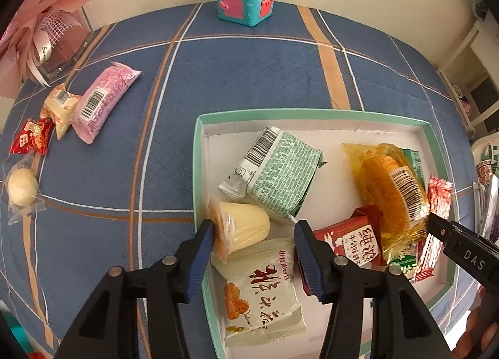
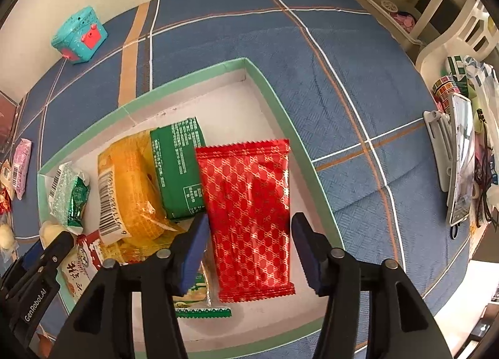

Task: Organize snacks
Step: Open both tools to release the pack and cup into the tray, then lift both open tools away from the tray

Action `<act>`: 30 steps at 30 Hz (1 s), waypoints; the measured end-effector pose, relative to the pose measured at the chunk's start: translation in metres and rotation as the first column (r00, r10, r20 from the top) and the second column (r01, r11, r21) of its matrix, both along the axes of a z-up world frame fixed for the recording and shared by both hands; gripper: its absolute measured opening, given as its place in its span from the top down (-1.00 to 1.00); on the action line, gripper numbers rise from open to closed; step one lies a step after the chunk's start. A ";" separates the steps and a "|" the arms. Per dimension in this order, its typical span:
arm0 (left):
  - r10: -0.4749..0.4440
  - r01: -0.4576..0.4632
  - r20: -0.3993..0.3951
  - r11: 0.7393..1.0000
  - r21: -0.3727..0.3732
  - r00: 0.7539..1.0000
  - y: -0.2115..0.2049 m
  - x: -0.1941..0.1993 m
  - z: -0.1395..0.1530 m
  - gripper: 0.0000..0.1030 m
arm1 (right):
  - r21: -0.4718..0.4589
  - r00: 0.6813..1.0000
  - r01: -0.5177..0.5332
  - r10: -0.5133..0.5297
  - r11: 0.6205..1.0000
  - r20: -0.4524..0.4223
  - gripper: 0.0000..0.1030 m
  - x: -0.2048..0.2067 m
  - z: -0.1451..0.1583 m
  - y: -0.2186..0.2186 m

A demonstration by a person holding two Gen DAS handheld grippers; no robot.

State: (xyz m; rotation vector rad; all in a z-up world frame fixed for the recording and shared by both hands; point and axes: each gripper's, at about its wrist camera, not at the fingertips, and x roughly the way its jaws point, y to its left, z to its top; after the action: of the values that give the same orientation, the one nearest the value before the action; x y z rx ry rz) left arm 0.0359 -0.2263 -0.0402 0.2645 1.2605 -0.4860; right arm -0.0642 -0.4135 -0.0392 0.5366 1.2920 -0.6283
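Left gripper (image 1: 254, 235) hangs with jaws parted, the pale jelly cup (image 1: 241, 229) lying loose between them inside the green-rimmed box (image 1: 312, 114). Right gripper (image 2: 249, 234) stands released too, straddling the red patterned packet (image 2: 249, 212) resting in that box. Out on the blue checked cloth (image 1: 249, 78), a pink packet (image 1: 99, 103) and small sweets wait.

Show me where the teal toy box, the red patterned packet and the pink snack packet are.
teal toy box (image 1: 246, 0): left wrist view, front face.
red patterned packet (image 2: 249, 215): right wrist view, middle of wrapper.
pink snack packet (image 1: 103, 100): left wrist view, middle of wrapper.
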 end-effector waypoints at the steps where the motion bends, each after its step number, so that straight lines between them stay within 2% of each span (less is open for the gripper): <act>1: -0.003 0.003 0.001 1.000 -0.004 1.000 0.000 0.000 0.002 -0.16 | -0.008 1.000 0.001 -0.001 1.000 0.000 -0.15 0.000 0.002 0.001; 3: -0.005 0.005 0.008 1.000 -0.017 1.000 0.002 -0.001 0.010 -0.17 | -0.025 1.000 -0.003 0.004 1.000 0.007 -0.21 0.001 0.008 0.004; 10: 0.012 -0.009 0.050 0.998 -0.060 0.999 0.016 0.004 0.038 -0.24 | -0.079 0.996 -0.009 0.015 0.997 0.083 -0.22 -0.002 0.043 0.011; 16: 0.041 -0.036 0.111 0.998 -0.051 0.993 0.032 0.006 0.057 -0.33 | -0.108 0.989 -0.039 0.054 0.993 0.140 -0.22 0.000 0.067 0.027; 24: 0.091 -0.087 0.149 0.996 -0.032 0.985 0.053 0.011 0.061 -0.42 | -0.144 0.974 -0.135 0.158 0.980 0.161 -0.22 0.014 0.083 0.064; 30: 0.126 -0.126 0.178 0.992 -0.012 0.976 0.069 0.018 0.064 -0.48 | -0.132 0.949 -0.244 0.264 0.961 0.169 -0.22 0.031 0.084 0.101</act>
State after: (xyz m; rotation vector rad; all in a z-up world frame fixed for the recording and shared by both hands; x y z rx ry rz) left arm 0.0535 -0.1570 0.0237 0.2208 1.0947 -0.3456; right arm -0.0335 -0.3128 0.0443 0.3220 1.1202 -0.4202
